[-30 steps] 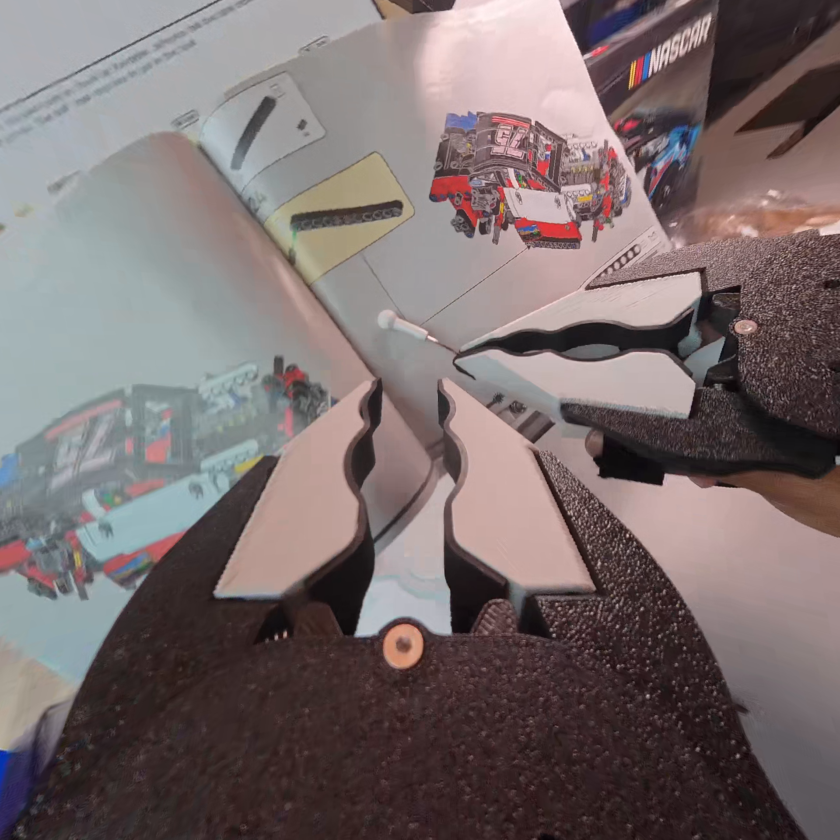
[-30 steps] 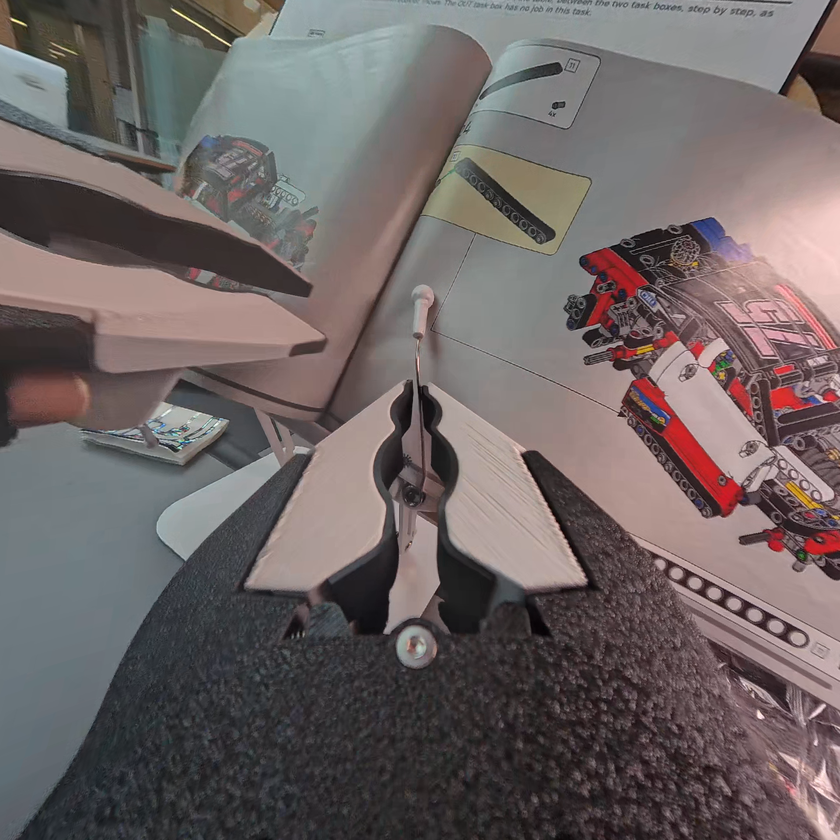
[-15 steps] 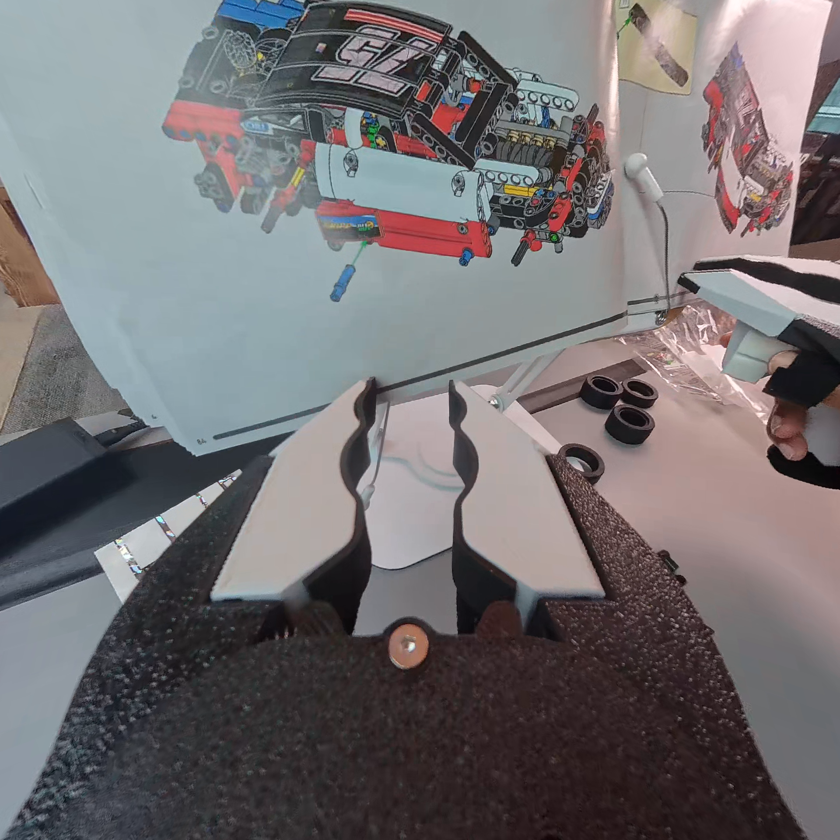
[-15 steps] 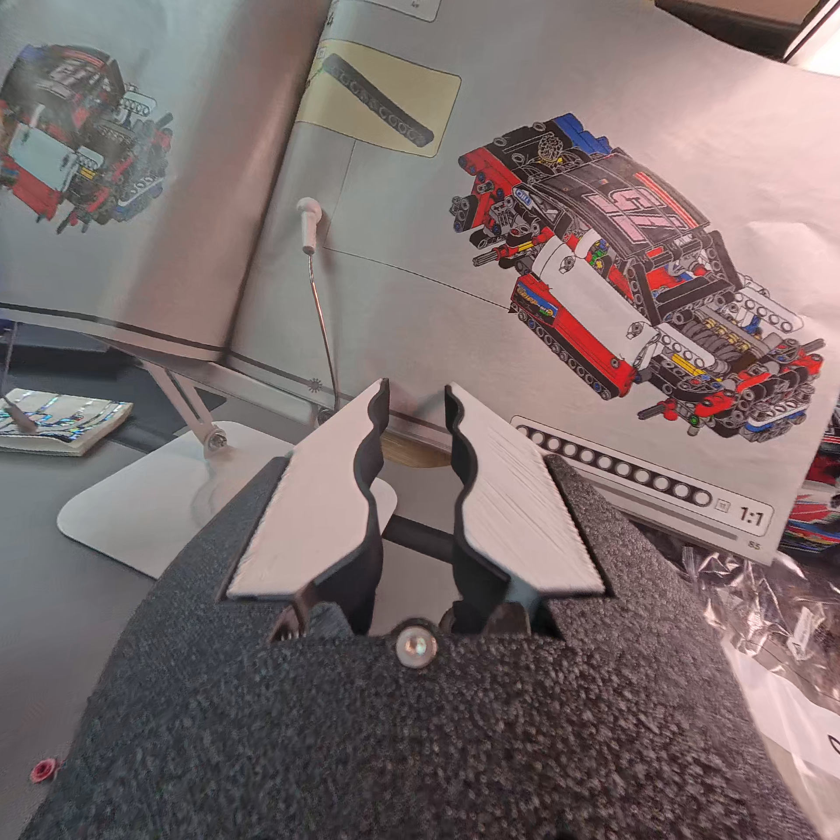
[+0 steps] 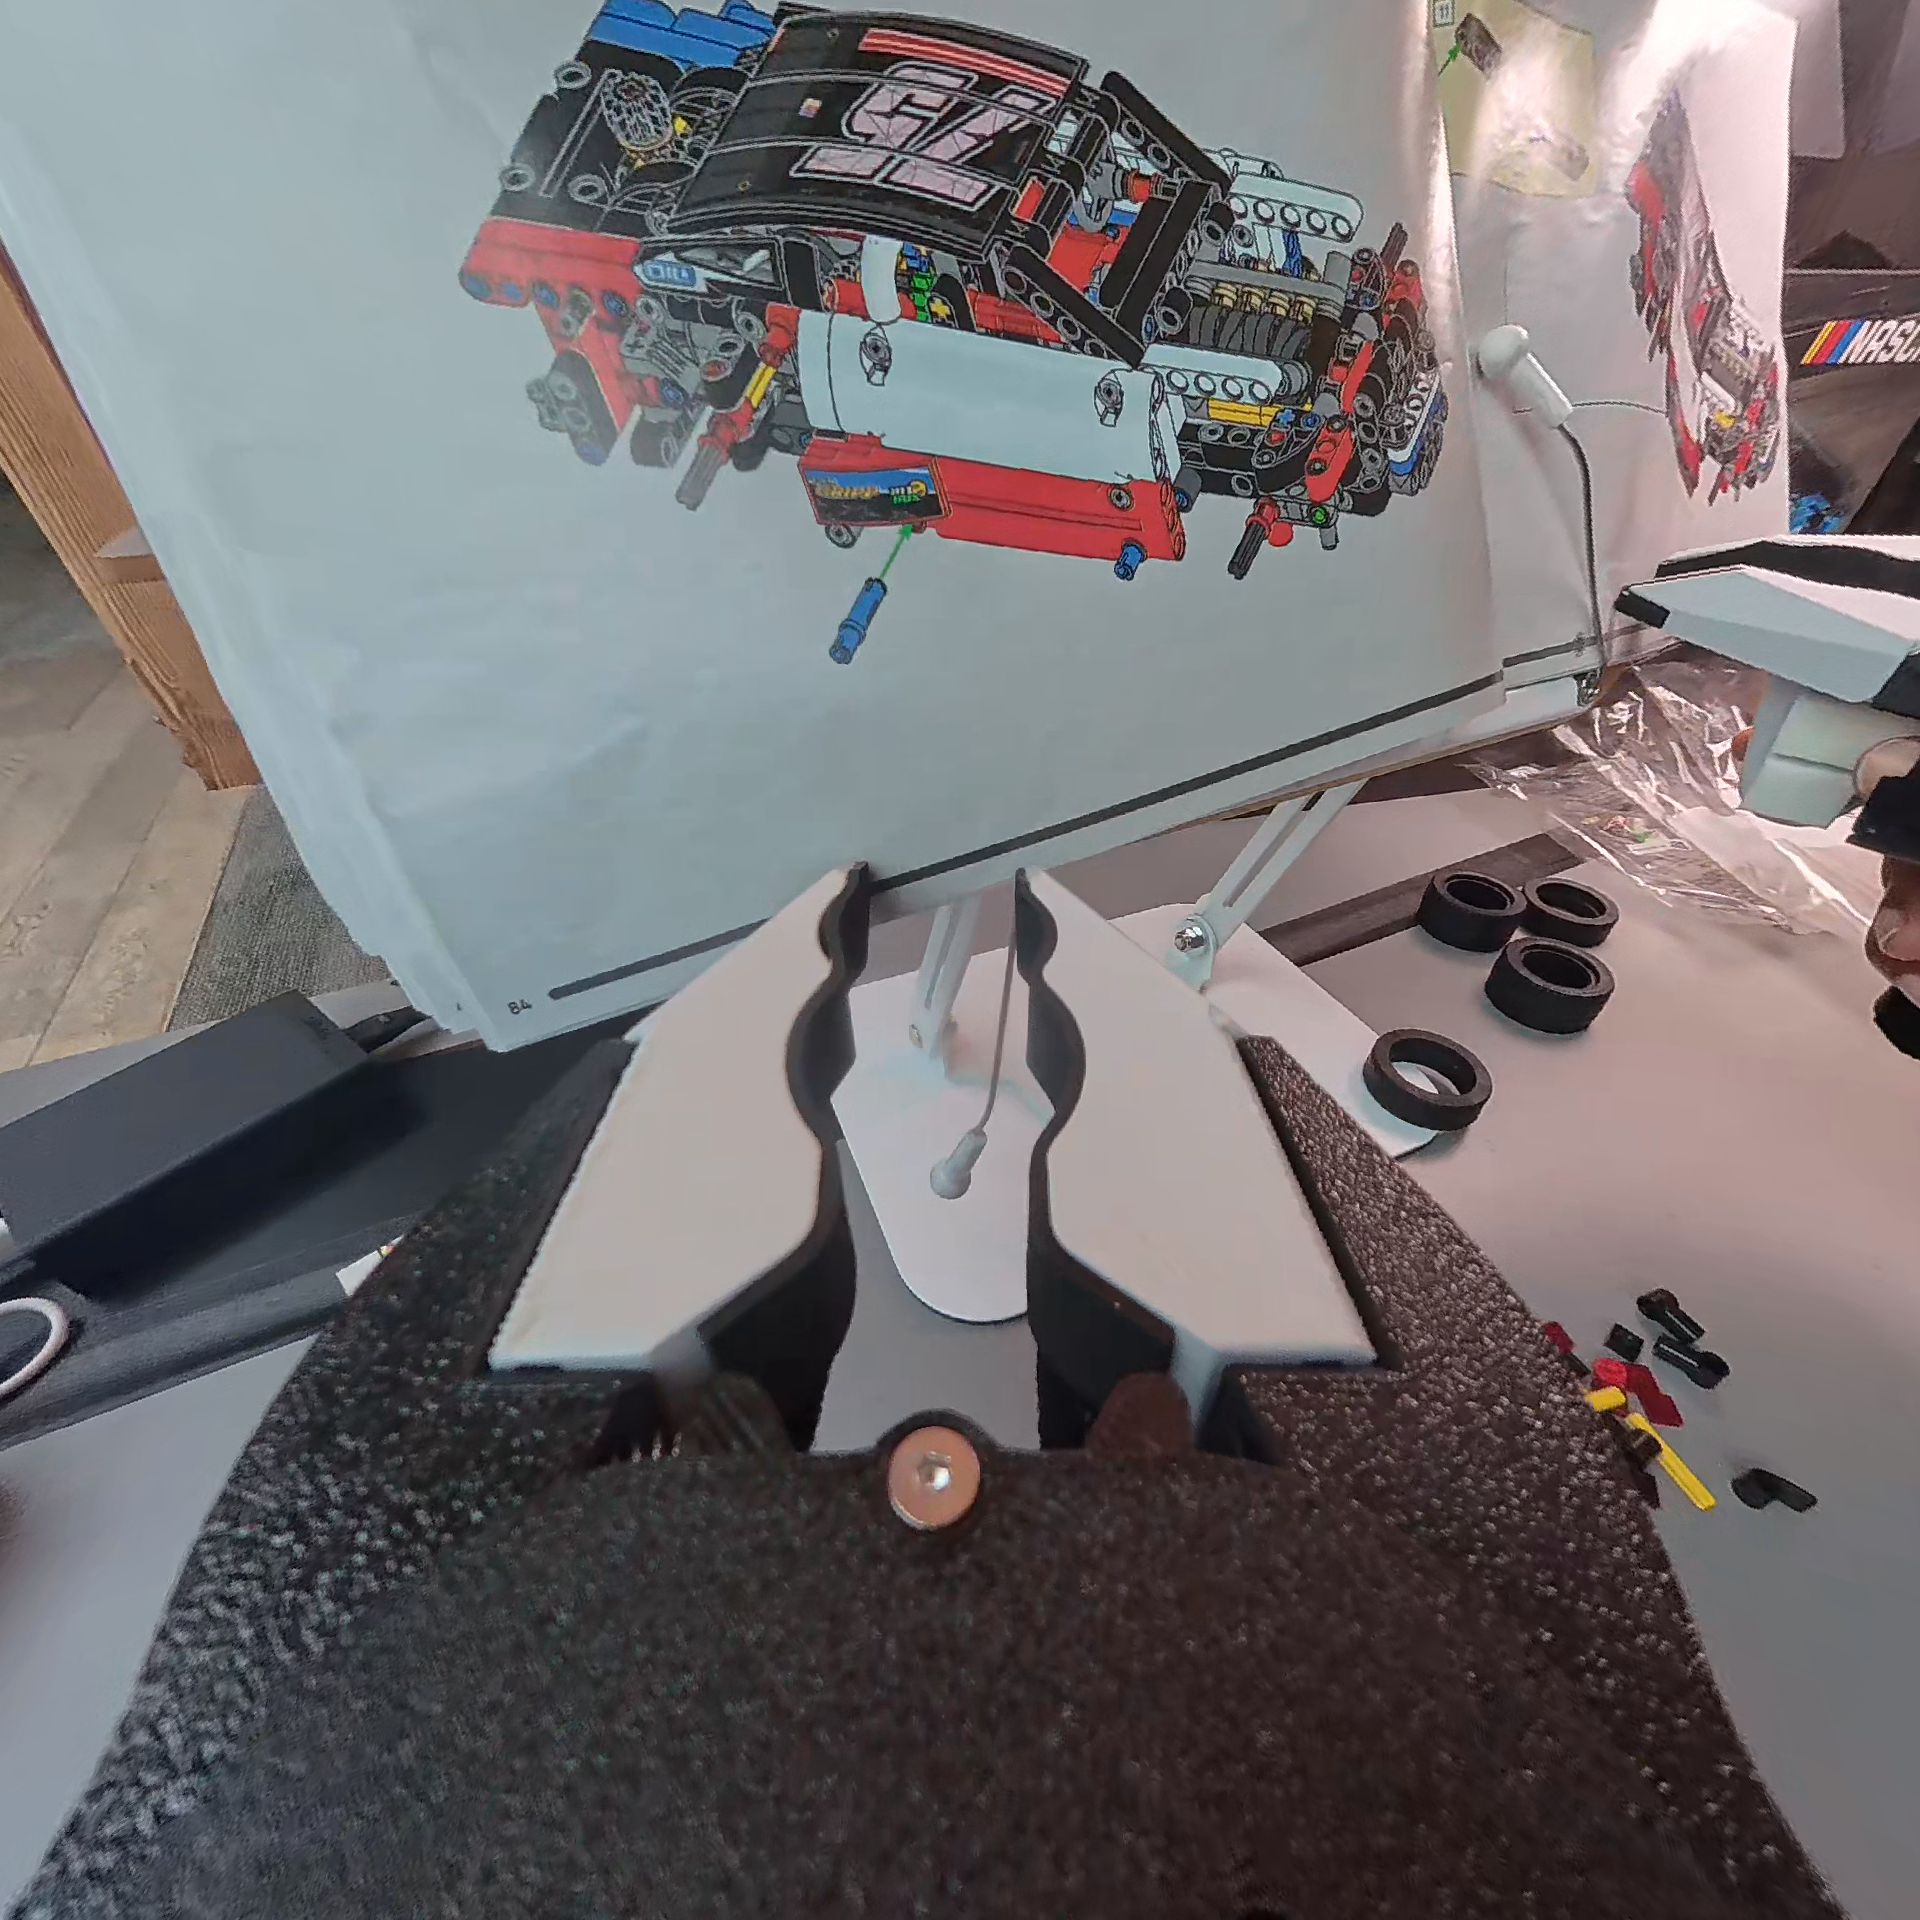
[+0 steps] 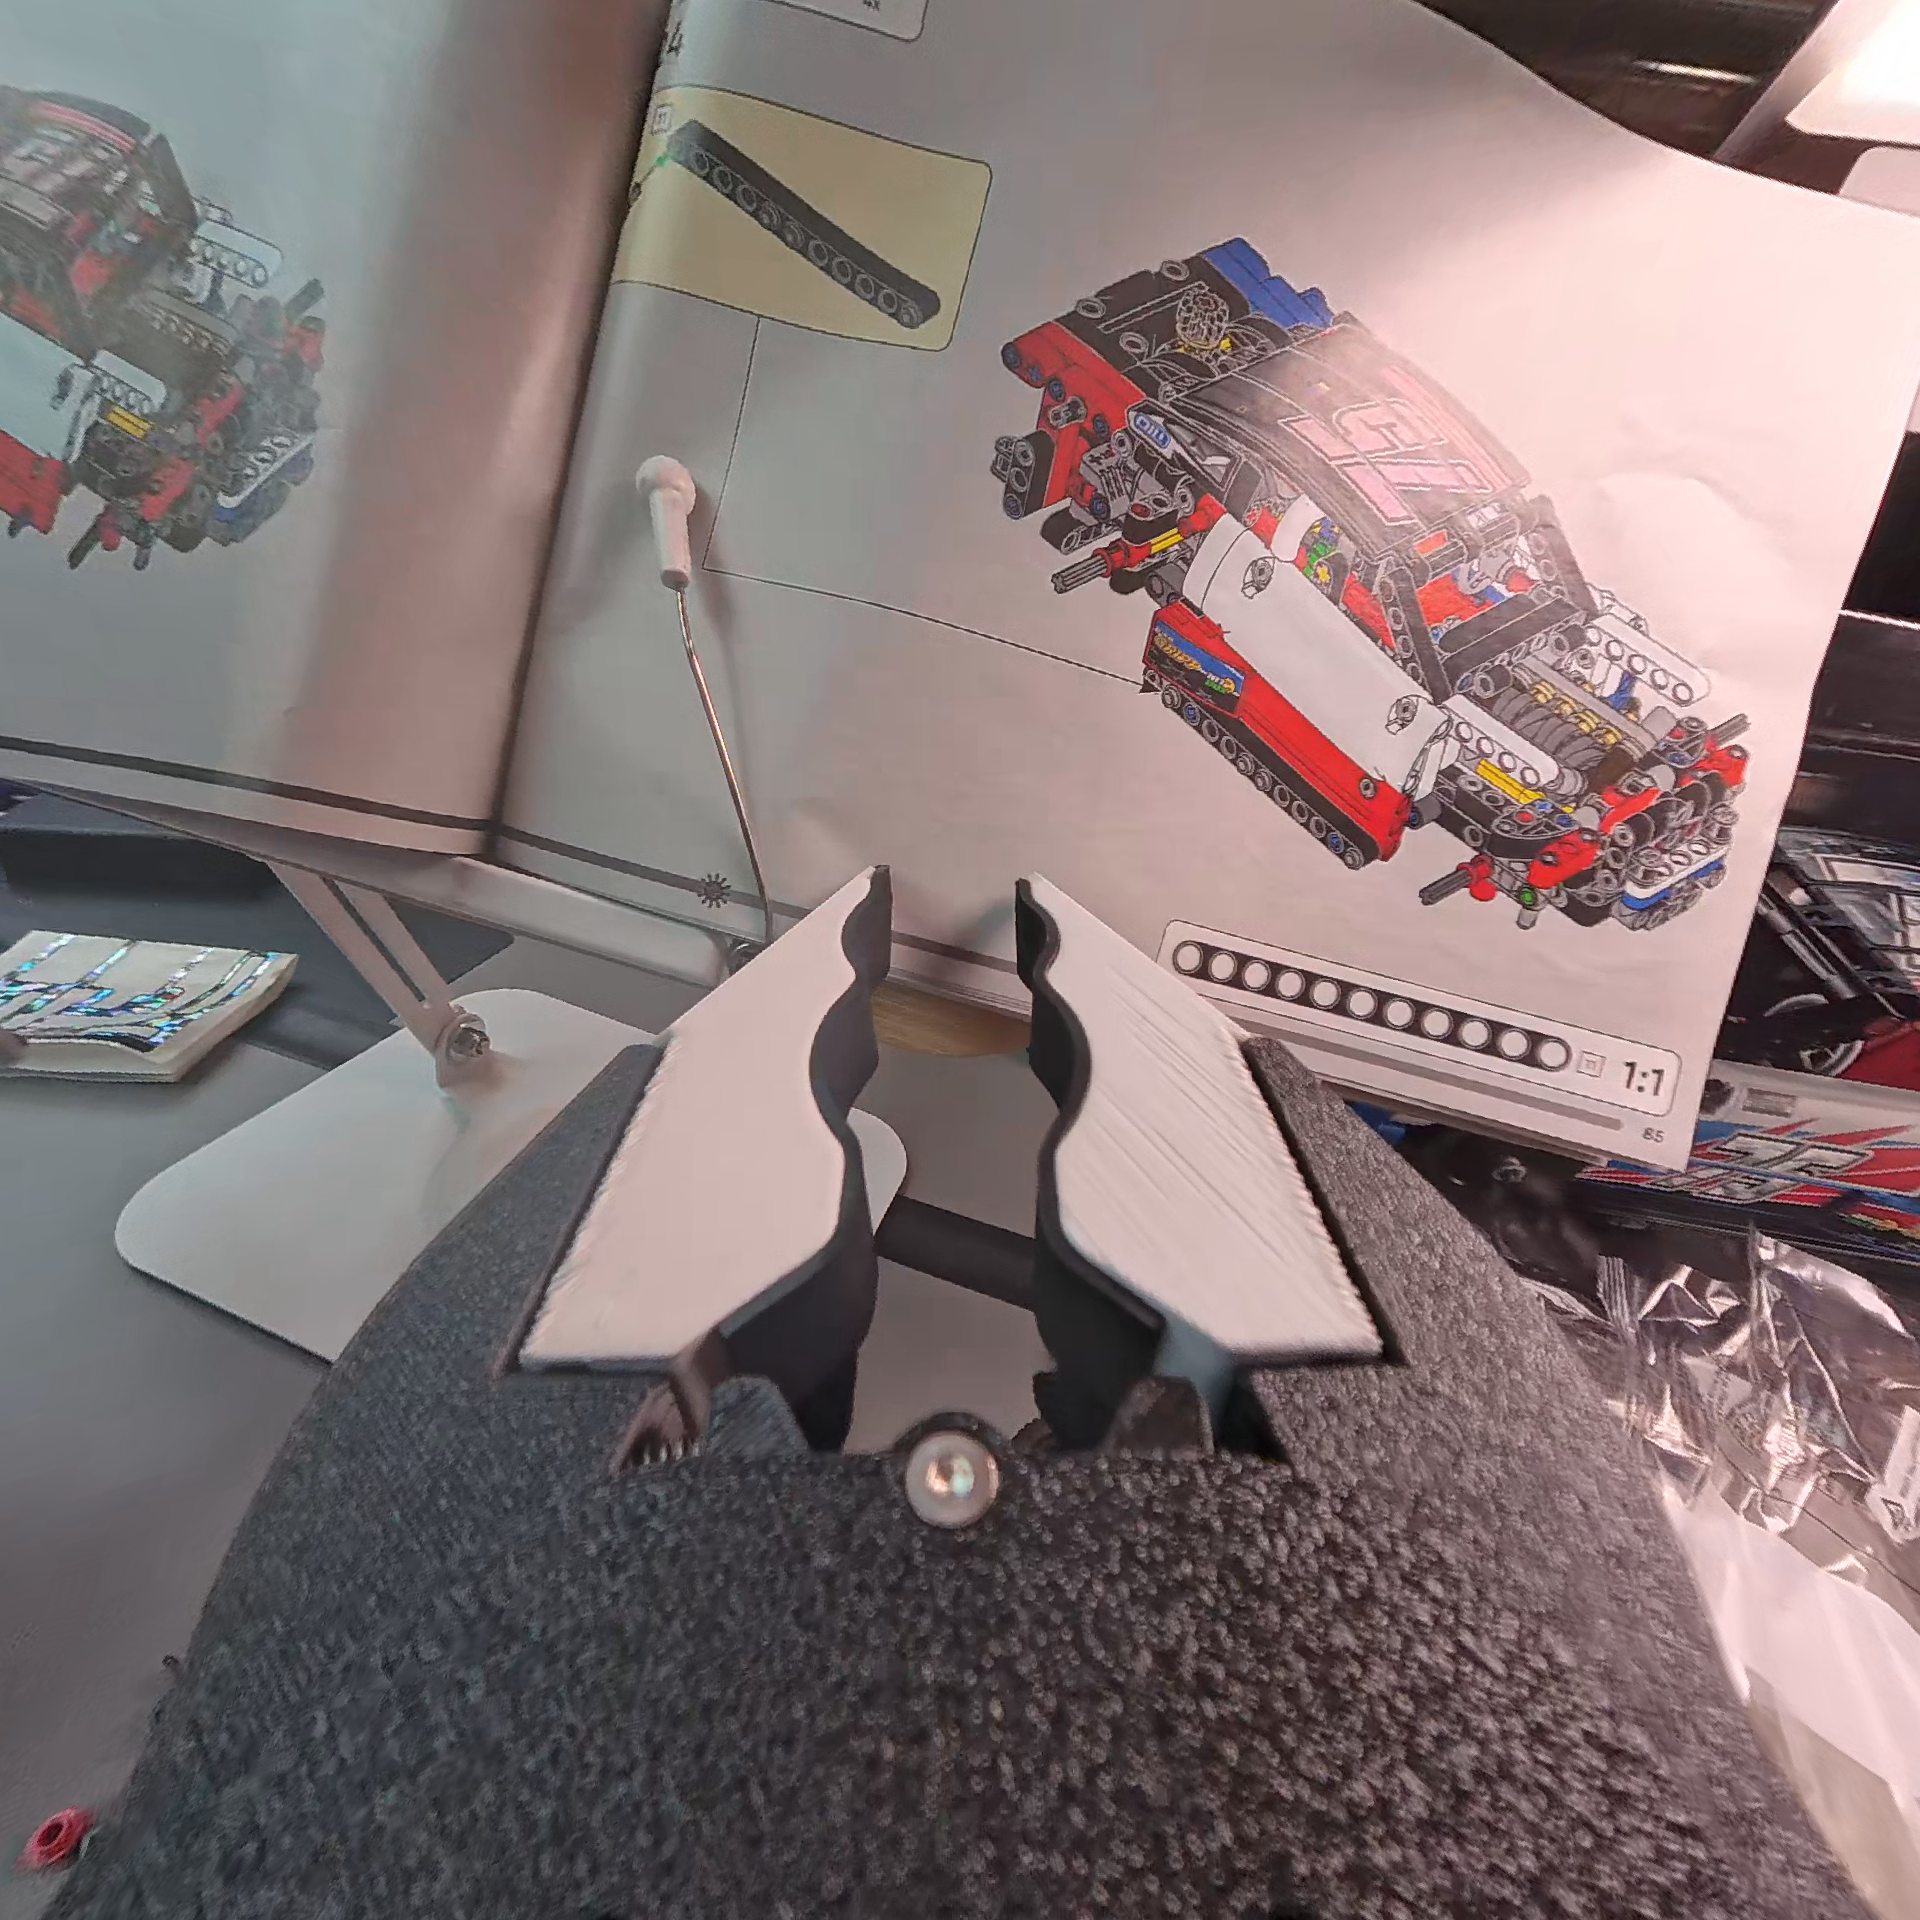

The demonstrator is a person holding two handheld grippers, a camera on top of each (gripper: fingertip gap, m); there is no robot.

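left hand-held gripper (image 5: pixel 935 894) released, empty, at the open booklet's (image 5: pixel 623 623) lower edge, left page wire (image 5: pixel 992 1070) folded down. right hand-held gripper (image 6: pixel 951 894) released beside the upright wire (image 6: pixel 717 727) pinning the right page.

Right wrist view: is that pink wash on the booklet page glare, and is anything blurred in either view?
Right wrist view: a pinkish glare washes the right page of the instruction booklet, fading the printed car's roof; the left page is soft and blurred, and the open right claw looks sharp. Left wrist view: evenly lit, the page drawing crisp; the open left claw is slightly smeared near its base, and straight edges bow toward the frame borders.
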